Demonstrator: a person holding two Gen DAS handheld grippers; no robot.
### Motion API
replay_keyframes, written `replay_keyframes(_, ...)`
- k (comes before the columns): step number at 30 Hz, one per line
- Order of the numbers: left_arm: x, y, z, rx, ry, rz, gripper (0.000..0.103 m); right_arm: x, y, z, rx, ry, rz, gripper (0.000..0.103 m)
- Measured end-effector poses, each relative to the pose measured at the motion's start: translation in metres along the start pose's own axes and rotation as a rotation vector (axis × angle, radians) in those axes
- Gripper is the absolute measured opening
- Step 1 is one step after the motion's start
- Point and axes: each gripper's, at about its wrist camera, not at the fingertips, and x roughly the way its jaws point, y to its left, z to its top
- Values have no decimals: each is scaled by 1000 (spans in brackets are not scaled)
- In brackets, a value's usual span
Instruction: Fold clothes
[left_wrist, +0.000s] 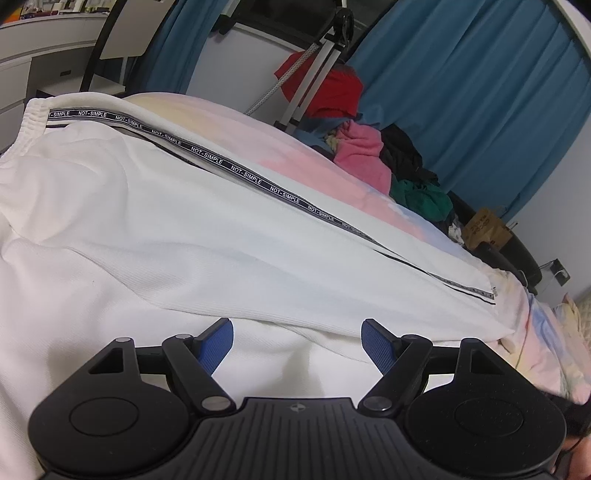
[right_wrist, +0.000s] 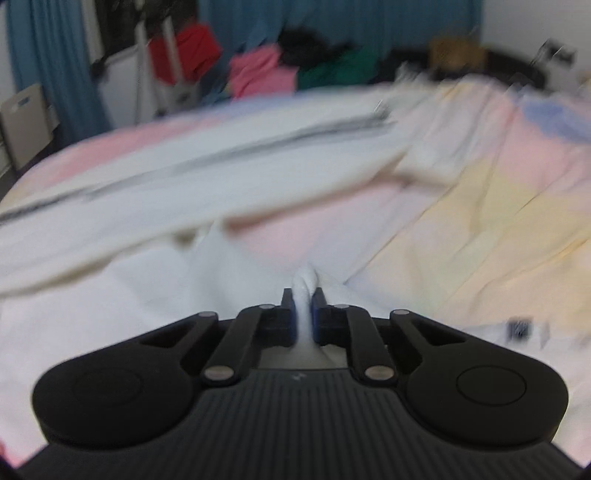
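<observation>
Left gripper (left_wrist: 297, 341): jaws spread wide, blue pads (left_wrist: 218, 343) bare, nothing between them. It hangs just above the near part of the white trousers (left_wrist: 177, 221).

Right gripper (right_wrist: 303, 308): jaws drawn narrow, clamped on a bunched ridge of the same white cloth, which stands up in a small peak between the fingertips. This view is motion-blurred; fine detail cannot be read.

Trousers: white, finely ribbed knit. They lie on the bed (left_wrist: 306, 158), spread lengthways across the left wrist view. The elastic waistband (left_wrist: 26, 125), gathered and puckered, sits at the far left. A black side tape (left_wrist: 207, 157) printed repeatedly with "NOT-SIMPLE" in white runs from the waistband down the leg to the hem at the right, flanked by thin black lines. The upper leg lies mostly flat; the cloth nearer the grippers is loose and creased in broad folds.

Bed cover: pastel patches of pink, yellow and pale blue, showing beyond and beside the trousers.

Beyond the bed: a heap of clothes (left_wrist: 364, 155) in red, pink, black and green, a metal stand (left_wrist: 314, 70) in front of it, and blue curtains (left_wrist: 480, 103) behind.
</observation>
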Motion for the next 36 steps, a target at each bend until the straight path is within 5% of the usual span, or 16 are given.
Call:
replay_keyframes(6, -4, 0, -1, 10, -14, 10, 78, -10, -39, 54, 155, -223, -296, 11)
replay_keyframes(13, 2, -4, -2, 47, -17, 43, 78, 70, -71, 101, 211, -145, -490, 12)
replay_keyframes(18, 17, -8, -4, 125, -27, 80, 78, 127, -76, 89, 246, -104, -495, 13)
replay_keyframes(22, 27, -12, -7, 189, -34, 98, 78, 135, -82, 76, 327, -131, -466, 20)
replay_keyframes(24, 28, -14, -8, 208, -37, 100, 78, 116, -87, 65, 394, -146, -461, 27)
replay_keyframes(28, 17, -15, -9, 205, -49, 84, 78, 77, -95, 44, 528, -175, -449, 63)
replay_keyframes(36, -9, -18, -11, 198, -75, 53, 78, 0, -112, 1, 795, -233, -420, 65)
